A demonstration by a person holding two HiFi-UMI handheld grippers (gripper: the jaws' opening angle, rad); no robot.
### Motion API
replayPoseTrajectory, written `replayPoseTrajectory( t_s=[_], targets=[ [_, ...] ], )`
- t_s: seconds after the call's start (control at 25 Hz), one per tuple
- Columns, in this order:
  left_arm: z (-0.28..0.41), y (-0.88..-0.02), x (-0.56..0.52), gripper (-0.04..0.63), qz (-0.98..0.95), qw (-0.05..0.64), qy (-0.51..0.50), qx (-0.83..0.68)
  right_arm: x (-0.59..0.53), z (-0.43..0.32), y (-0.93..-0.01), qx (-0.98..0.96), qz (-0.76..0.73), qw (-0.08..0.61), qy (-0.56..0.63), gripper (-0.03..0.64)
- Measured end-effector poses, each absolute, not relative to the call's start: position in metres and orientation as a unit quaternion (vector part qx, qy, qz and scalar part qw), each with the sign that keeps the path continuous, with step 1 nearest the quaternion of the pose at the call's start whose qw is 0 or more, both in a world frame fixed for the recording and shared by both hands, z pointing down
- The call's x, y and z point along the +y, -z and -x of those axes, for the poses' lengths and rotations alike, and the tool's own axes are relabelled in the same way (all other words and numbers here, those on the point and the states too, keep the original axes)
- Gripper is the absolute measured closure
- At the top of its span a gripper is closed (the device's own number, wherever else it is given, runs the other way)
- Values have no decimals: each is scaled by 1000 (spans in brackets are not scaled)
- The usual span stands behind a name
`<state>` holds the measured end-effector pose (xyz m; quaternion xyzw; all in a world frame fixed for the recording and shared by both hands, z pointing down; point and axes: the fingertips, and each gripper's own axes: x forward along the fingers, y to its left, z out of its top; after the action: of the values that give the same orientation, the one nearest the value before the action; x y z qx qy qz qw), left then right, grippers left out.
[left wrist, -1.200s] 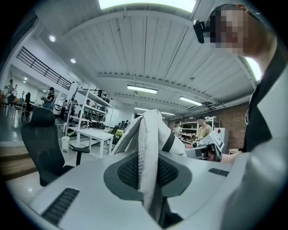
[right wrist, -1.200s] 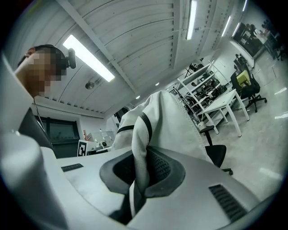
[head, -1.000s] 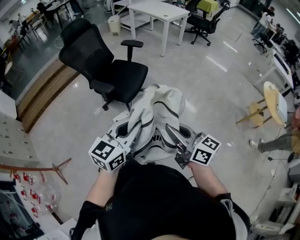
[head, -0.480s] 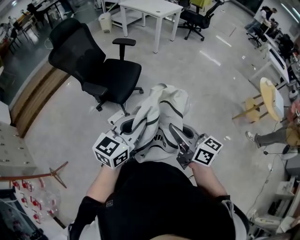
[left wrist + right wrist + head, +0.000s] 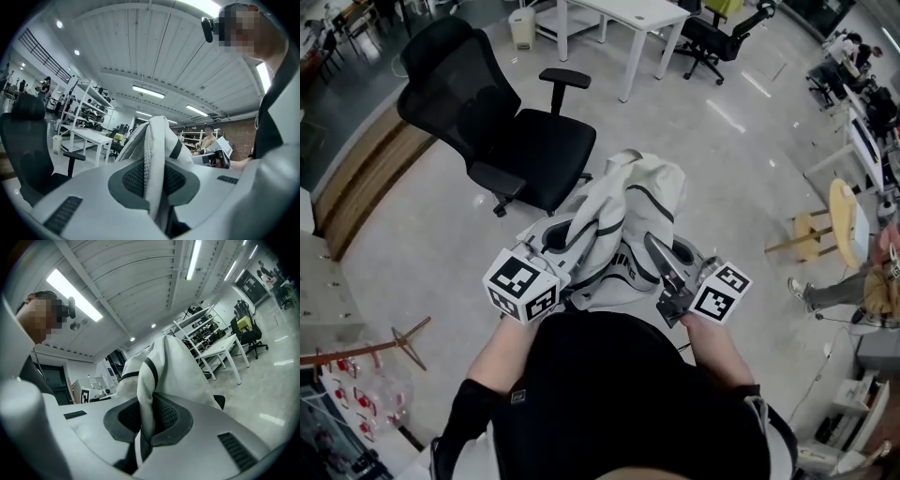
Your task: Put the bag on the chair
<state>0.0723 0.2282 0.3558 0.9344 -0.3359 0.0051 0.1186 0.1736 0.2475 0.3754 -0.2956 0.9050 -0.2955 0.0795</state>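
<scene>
A white bag (image 5: 630, 211) with black stripes hangs in the air in front of the person, held up from both sides. My left gripper (image 5: 569, 239) is shut on a white mesh strap of the bag (image 5: 151, 154), which runs up between its dark pads. Shut on a fold of the bag's fabric (image 5: 174, 369), my right gripper (image 5: 667, 261) holds the other side. The black office chair (image 5: 539, 150) stands just beyond the bag, at upper left in the head view, its seat bare. In the left gripper view the chair (image 5: 26, 150) shows at the left edge.
A white table (image 5: 623, 14) and another black chair (image 5: 712, 37) stand at the back. A round wooden stool (image 5: 842, 211) and a person's legs (image 5: 839, 286) are at the right. A wooden platform edge (image 5: 356, 192) runs along the left.
Both grippers have carried the bag forward, and the gap between the bag and the black chair's seat has shrunk. The grips have not changed.
</scene>
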Motion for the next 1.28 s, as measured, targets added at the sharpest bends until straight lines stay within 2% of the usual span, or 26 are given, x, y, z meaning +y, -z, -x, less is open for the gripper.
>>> replayPoseTrajectory(
  t_s=[0.32, 0.6, 0.96, 1.28],
  targets=[
    [-5, -350, 143, 540, -931, 105, 4, -349, 163, -111, -371, 902, 285, 82, 312, 575],
    [18, -347, 113, 540, -930, 96, 5, -354, 138, -91, -371, 902, 282, 78, 318, 575],
    [13, -363, 83, 540, -918, 125, 4, -375, 105, -97, -383, 899, 261, 60, 346, 575],
    [-34, -371, 33, 540, -901, 136, -10, -412, 45, -145, -396, 902, 224, 57, 364, 575]
  ],
)
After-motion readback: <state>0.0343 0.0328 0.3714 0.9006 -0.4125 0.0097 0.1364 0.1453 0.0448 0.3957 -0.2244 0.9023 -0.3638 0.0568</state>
